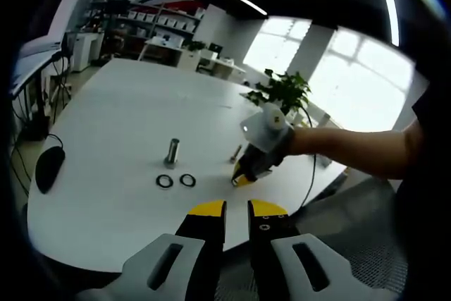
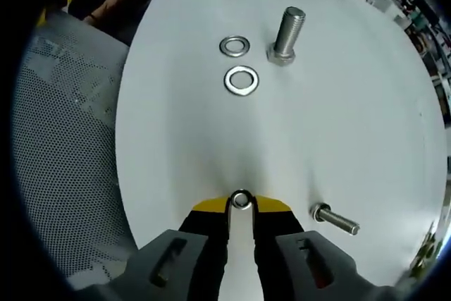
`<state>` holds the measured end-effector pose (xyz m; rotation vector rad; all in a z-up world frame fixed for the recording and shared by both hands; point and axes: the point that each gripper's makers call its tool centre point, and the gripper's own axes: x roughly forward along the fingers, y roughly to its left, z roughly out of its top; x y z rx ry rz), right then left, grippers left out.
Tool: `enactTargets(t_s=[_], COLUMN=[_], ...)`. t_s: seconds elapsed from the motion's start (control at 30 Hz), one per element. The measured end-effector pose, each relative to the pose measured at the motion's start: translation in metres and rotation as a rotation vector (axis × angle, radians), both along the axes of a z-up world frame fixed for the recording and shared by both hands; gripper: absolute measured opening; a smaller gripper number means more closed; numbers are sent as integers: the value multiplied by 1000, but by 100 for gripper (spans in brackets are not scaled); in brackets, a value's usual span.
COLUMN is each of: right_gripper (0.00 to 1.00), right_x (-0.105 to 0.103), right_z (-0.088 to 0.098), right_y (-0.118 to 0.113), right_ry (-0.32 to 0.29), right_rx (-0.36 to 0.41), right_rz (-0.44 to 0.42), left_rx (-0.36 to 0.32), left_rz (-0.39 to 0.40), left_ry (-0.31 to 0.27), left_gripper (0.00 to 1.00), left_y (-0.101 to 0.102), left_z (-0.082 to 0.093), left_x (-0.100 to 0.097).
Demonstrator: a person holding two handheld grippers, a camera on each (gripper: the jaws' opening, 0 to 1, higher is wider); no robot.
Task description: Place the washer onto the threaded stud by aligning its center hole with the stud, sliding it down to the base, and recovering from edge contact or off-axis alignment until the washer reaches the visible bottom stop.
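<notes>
Right gripper [image 2: 242, 206]: jaws drawn in close, a small washer [image 2: 242, 200] pinched edge-on between the yellow tips, just above the white table [image 2: 338, 132]. In the left gripper view the same gripper [image 1: 239, 177] comes in from the right, held by a person's hand [image 1: 282, 139], tips down at the table surface near a small bolt [image 1: 236, 153].

Left gripper [image 1: 236, 209]: jaws nearly parallel with a narrow gap between the yellow tips, nothing between them — it hangs over the near edge of the table [image 1: 141, 103], well apart from the parts.

Threaded stud [image 2: 287, 33]: stands upright on its hex head, thread end up, toward the far side of the table in the right gripper view. Nothing on its shank; the base shows bare. Same stud [image 1: 173, 151] is seen upright in the left gripper view.

Two loose washers lie flat beside the stud — one washer [image 2: 235, 46] just left of its base, a second, larger-looking washer [image 2: 242, 80] nearer the gripper. In the left gripper view they appear as two dark rings [image 1: 175, 181] in front of the stud.

A small bolt [image 2: 336, 220] lies on its side right of the right gripper's tips, close but apart.

Other items: a dark computer mouse [image 1: 49, 167] at the table's left edge, a potted plant [image 1: 282, 93] at the far side, perforated grey flooring [image 2: 63, 139] beside the table
</notes>
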<state>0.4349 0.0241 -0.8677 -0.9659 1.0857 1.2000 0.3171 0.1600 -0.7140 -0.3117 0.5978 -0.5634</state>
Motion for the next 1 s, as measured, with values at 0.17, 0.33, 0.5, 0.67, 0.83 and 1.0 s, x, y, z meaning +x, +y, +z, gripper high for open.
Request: enactTargets(t_s=[0.17,0.33,0.5,0.67,0.83,1.0], right_gripper=[13,13,13,13,13,13], right_x=[2,3,5,9,14,21], right_z=[5,12,18,27,38,46], right_y=[-7,-13,-19,-25,-30,-35], right_ry=[7,12,14,11,-8,-21], right_rx=[1,10,12,14,15,17], right_rz=[-20,-39,-54,-73,-73,-76], left_rx=[-1,-1,-2,-2,-1,1], left_rz=[1,-1,0,0,1,-1], left_ry=[-3,-5,-5,-6,-6,-2], left_gripper=[10,10,10,10,10,10], left_y=[0,0,0,0,0,0], left_z=[0,1,1,1,1,0], left_x=[0,0,0,1,1,0])
